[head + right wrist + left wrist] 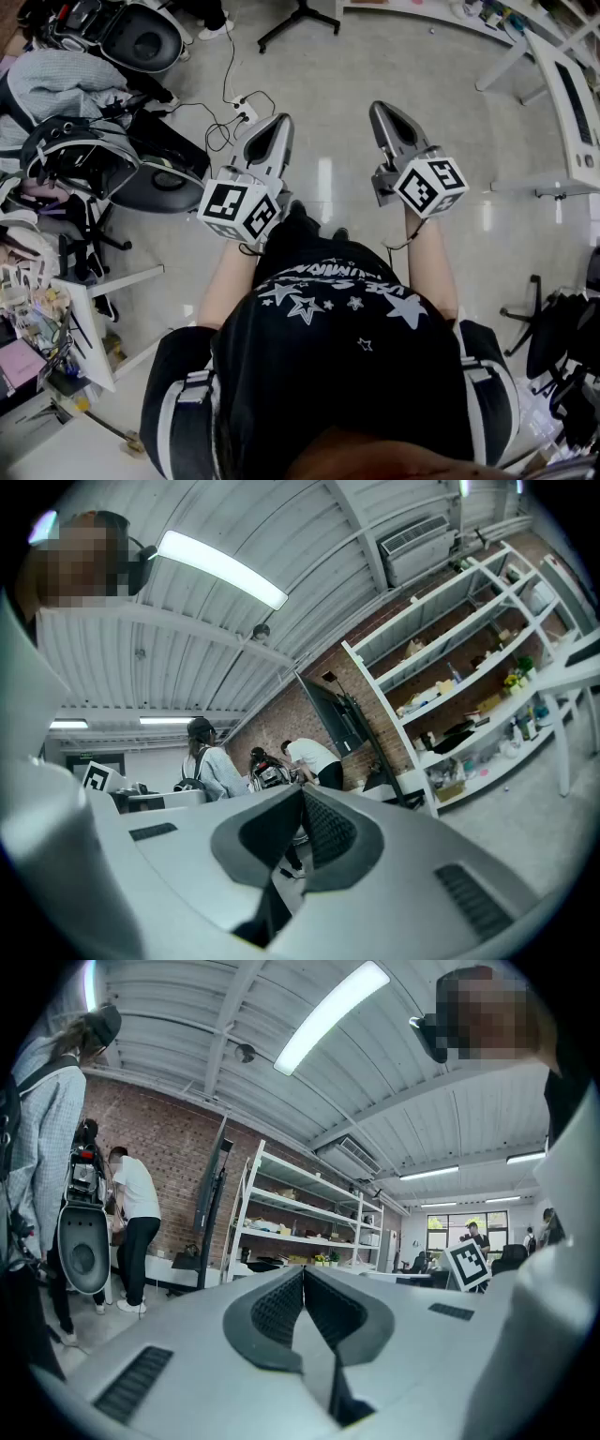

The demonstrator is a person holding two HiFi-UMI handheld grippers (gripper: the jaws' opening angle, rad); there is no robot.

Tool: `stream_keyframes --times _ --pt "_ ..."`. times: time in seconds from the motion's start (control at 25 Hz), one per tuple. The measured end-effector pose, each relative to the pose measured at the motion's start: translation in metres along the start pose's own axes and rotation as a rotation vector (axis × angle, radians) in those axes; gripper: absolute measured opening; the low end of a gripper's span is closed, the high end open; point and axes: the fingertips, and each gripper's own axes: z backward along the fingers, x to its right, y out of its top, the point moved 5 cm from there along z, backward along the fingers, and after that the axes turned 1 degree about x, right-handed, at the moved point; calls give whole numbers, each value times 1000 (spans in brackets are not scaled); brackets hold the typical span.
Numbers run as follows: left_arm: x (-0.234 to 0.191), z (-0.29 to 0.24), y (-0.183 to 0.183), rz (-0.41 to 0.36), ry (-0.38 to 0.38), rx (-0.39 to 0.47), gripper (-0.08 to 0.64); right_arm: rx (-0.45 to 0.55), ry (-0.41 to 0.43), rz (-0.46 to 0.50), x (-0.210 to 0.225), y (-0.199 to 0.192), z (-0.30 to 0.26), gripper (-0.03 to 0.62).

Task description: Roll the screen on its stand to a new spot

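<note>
The screen on its stand (211, 1185) is a tall dark panel seen edge-on against the brick wall, far ahead of both grippers; in the right gripper view the screen (339, 716) stands beside the white shelving. My left gripper (272, 136) (304, 1269) is shut with nothing between its pads. My right gripper (389, 122) (302, 789) is also shut and holds nothing. Both are held side by side in front of the person's body, above the bare floor and tilted upward. Neither touches anything.
Office chairs and backpacks (89, 155) crowd the left side. A power strip with cables (246, 111) lies on the floor just ahead. White table legs (553, 183) stand at the right, and a tripod base (298, 21) ahead. People (131, 1232) stand by the brick wall near the shelving (300, 1227).
</note>
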Motion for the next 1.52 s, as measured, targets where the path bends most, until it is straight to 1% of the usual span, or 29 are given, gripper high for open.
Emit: stream_keyframes --times 0.12,0.2,0.32,0.48,0.6,0.8,0.96,1.24,1.52 --pt "-18 -9 4 19 15 18 12 -21 -1 46 2 4 -17 8" --pt "-30 -17 5 8 25 28 12 -33 -5 67 6 3 -28 8" --pt "-43 -34 6 -15 9 41 12 -37 -18 77 19 2 -40 8" --pt "-72 -63 7 12 -10 47 12 -32 -61 87 40 11 -66 8" --pt "-101 -90 11 18 -18 46 12 -31 -80 91 55 19 -99 8" --pt "-153 -141 26 11 -31 58 12 -46 -87 104 81 31 -167 8" --pt "-194 -172 37 16 -33 68 12 -41 -81 115 92 42 -219 8" --pt "-258 -207 49 18 -44 71 12 -45 -87 129 103 48 -296 8" --pt "-315 -224 50 43 -25 78 12 -85 -114 116 111 34 -348 8"
